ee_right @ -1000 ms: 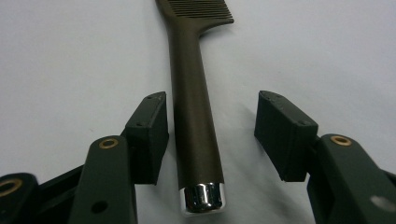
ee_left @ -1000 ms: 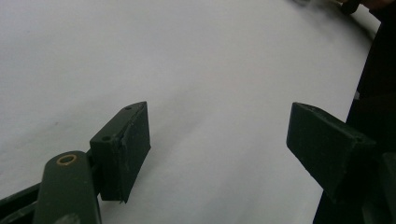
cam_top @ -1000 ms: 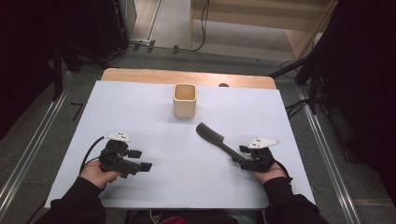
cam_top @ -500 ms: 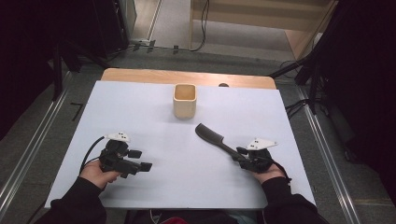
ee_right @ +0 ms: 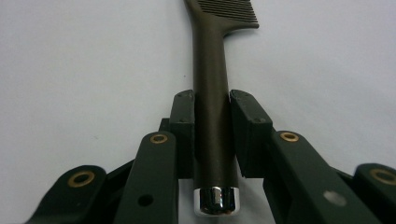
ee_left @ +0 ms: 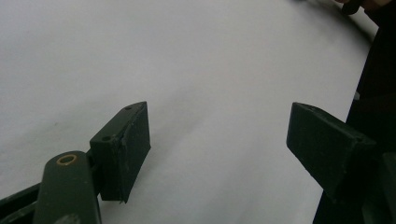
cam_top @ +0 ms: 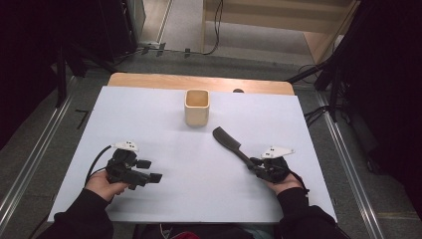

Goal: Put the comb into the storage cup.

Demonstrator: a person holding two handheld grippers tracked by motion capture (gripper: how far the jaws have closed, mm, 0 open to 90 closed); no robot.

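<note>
2 black jaws of the right gripper (ee_right: 212, 135) have just been closing and now press on the handle of the dark comb (ee_right: 212, 116), 1 pad on each side, with the chrome end cap just behind them (so the grip sits at the very tail of the handle); the comb lies flat on the white table (cam_top: 164, 124) at the near right, its toothed head angled away toward the centre. To do this step well, I judge, the grip should be firm before any lift, since the long head beyond the pads will want to droop or swing; a slow, level rise would keep it from pivoting. The left gripper (cam_top: 144, 175) rests at the near left with its jaws spread wide on nothing, well apart from the comb. Farther off, the square wooden cup (cam_top: 197, 107) stands upright near the table's far edge, its mouth open; that looks the likely target.
</note>
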